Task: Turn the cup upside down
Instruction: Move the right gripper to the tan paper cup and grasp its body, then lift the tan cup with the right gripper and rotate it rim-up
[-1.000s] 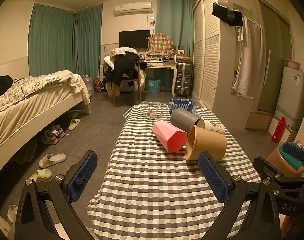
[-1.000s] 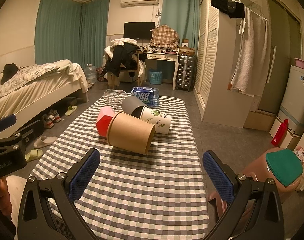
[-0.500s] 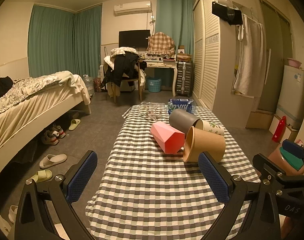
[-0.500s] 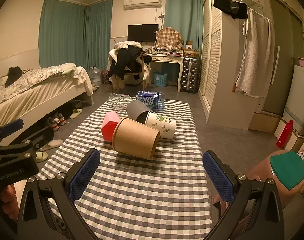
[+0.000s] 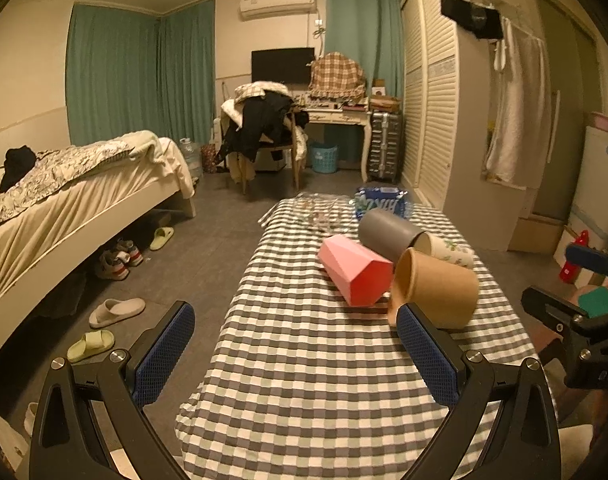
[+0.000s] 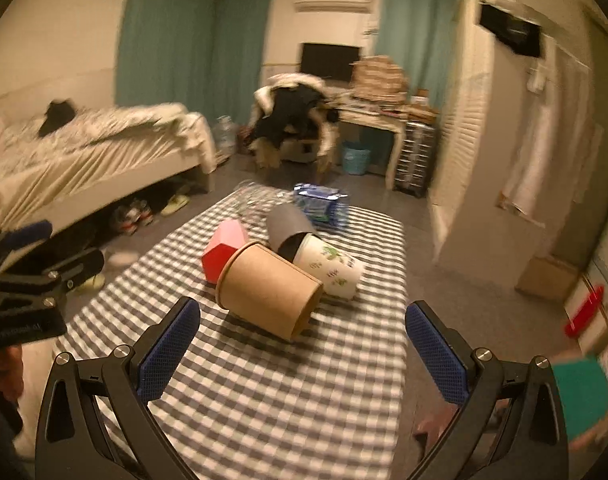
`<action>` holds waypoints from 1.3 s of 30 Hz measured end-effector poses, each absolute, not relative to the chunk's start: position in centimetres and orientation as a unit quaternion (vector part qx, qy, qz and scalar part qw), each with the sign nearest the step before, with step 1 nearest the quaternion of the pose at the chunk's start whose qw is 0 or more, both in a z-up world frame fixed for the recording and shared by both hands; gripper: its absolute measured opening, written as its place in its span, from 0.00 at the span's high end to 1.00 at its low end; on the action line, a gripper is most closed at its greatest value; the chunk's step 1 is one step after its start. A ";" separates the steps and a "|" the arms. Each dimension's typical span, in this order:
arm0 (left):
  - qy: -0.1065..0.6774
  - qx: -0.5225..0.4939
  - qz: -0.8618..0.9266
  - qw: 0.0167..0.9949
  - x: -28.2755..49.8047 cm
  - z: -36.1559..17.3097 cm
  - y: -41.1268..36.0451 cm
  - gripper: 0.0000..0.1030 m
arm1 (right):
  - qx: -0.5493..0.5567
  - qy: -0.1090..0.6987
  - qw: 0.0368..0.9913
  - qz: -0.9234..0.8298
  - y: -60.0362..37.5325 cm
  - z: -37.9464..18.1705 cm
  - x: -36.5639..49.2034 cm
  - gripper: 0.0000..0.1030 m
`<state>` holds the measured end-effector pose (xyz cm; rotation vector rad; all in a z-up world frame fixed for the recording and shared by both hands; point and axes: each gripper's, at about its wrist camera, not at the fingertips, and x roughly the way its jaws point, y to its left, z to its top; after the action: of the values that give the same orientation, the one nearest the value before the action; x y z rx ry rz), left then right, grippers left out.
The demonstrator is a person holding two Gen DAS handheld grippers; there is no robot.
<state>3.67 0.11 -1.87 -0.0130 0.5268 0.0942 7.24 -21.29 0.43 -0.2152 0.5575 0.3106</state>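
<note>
Several cups lie on their sides on the checked tablecloth (image 5: 304, 360): a brown paper cup (image 5: 436, 290) (image 6: 267, 290), a pink faceted cup (image 5: 354, 274) (image 6: 223, 246), a grey cup (image 5: 388, 232) (image 6: 289, 226) and a white leaf-print cup (image 5: 448, 246) (image 6: 332, 268). My left gripper (image 5: 295, 354) is open and empty, short of the cups, over the table's left part. My right gripper (image 6: 304, 354) is open and empty, just short of the brown cup.
A blue packet (image 5: 382, 200) and clear plastic wrap (image 5: 316, 212) lie at the table's far end. A bed (image 5: 63, 200) stands to the left with slippers (image 5: 115, 312) on the floor. A wardrobe (image 5: 436, 100) is on the right.
My right gripper has moved forward toward the brown cup and its view is now blurred and tilted. My left gripper has drifted slightly left. The cups have not moved.
</note>
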 end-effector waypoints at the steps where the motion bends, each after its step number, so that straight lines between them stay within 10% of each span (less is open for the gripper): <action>1: 0.264 -0.005 0.051 0.963 4.1 -2.2 0.1 0.00 | -0.113 0.282 0.938 0.168 -21.1 0.1 8.2 0.00; 29: 0.325 -0.023 0.048 0.944 10.2 -6.7 3.1 0.00 | -0.275 0.437 0.813 0.267 -14.7 -8.0 19.4 0.12; 39: 0.300 -0.043 0.038 0.952 7.0 -5.0 5.6 0.00 | -0.119 0.516 0.836 0.142 -14.4 -5.1 14.3 0.13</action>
<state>7.04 5.62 -4.97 -0.0873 0.6101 0.0775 14.32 -14.44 -5.10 -0.2527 1.0918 0.2999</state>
